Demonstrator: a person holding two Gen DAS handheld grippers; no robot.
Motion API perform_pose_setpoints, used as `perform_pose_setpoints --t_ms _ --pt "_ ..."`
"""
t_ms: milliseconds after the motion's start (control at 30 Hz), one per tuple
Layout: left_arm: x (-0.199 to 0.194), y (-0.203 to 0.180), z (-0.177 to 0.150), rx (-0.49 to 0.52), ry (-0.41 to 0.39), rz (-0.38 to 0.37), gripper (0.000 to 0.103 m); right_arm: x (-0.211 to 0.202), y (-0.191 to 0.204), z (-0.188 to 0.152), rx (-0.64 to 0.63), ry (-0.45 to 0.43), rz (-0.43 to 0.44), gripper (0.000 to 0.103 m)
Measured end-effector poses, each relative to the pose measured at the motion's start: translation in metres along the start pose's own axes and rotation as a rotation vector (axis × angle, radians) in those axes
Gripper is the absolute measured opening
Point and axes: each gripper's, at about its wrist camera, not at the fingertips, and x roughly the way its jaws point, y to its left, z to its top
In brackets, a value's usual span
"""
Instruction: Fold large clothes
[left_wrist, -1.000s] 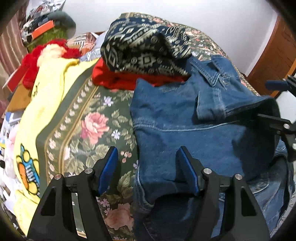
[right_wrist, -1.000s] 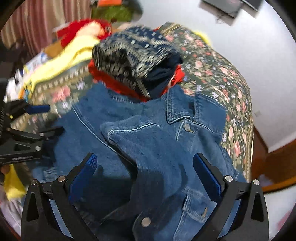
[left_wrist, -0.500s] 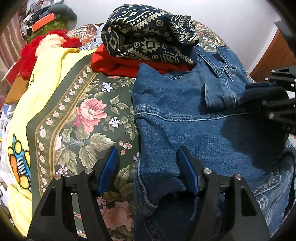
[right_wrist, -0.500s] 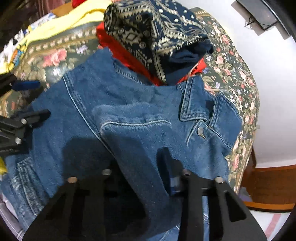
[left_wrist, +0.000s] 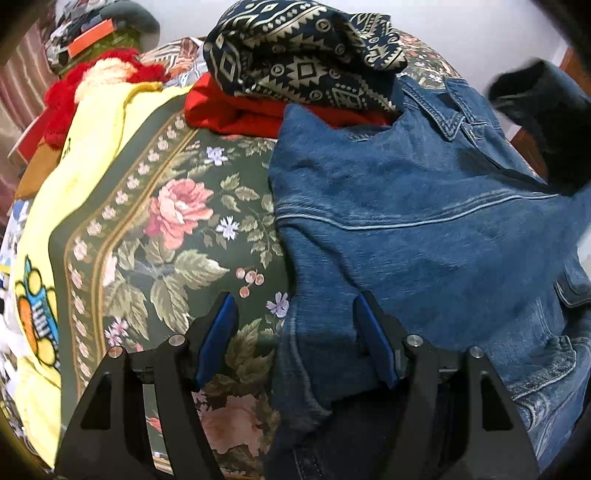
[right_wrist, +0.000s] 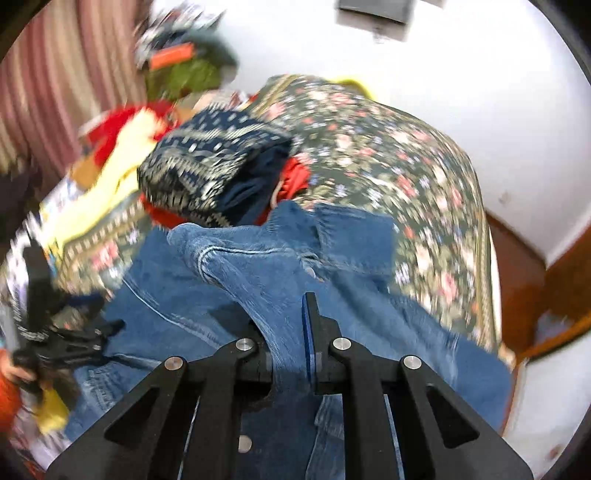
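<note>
A blue denim jacket (left_wrist: 424, 229) lies on the floral bedspread (left_wrist: 177, 236). My left gripper (left_wrist: 293, 332) is open, low over the jacket's left edge, one finger over the bedspread and one over the denim. My right gripper (right_wrist: 291, 325) is shut on a fold of the denim jacket (right_wrist: 258, 273) and lifts it. The right gripper shows in the left wrist view as a dark blur (left_wrist: 543, 110) at the upper right. The left gripper shows in the right wrist view (right_wrist: 66, 339) at the left edge.
A navy patterned folded garment (left_wrist: 303, 55) sits on a red one (left_wrist: 251, 110) behind the jacket. A yellow blanket (left_wrist: 85, 155) lies left, with clutter beyond. A white wall and wooden furniture (right_wrist: 554, 288) stand to the right.
My right gripper has closed on the jacket's fold and lifted it up, swinging the view. The left gripper stays open in nearly the same place.
</note>
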Motion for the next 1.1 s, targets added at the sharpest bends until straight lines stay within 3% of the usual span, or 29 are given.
perform_pose_setpoints --t_ms 133,267,433,533,633,800,967,1033,1100 --pt "0.008 -0.007 -0.003 0.014 0.018 0.041 0.067 -0.008 -0.032 -0.03 0.142 -0.019 0.003 0.01" --pt "0.012 -0.014 -0.005 0.038 0.029 0.067 0.067 -0.002 -0.072 -0.066 0.288 0.028 0.046 0.01" --pt "0.013 -0.013 -0.004 0.035 0.034 0.084 0.067 0.005 -0.091 -0.095 0.34 0.084 0.018 0.01" --pt "0.014 -0.013 -0.004 0.028 0.035 0.088 0.067 0.009 -0.101 -0.107 0.401 0.114 0.081 0.01" --pt "0.013 -0.015 -0.005 0.026 0.037 0.092 0.067 0.013 -0.101 -0.115 0.397 0.131 0.082 0.01" --pt "0.007 -0.014 -0.005 0.031 0.04 0.109 0.067 0.002 -0.106 -0.114 0.4 0.091 0.09 0.01" --pt "-0.016 -0.018 -0.001 0.064 -0.012 0.127 0.067 -0.005 -0.114 -0.111 0.398 0.128 0.083 0.02" --pt "-0.029 -0.025 0.001 0.088 -0.053 0.153 0.067 -0.009 -0.119 -0.115 0.402 0.126 -0.021 0.047" --pt "-0.039 -0.031 0.004 0.106 -0.082 0.156 0.067 -0.019 -0.132 -0.121 0.415 0.09 -0.124 0.06"
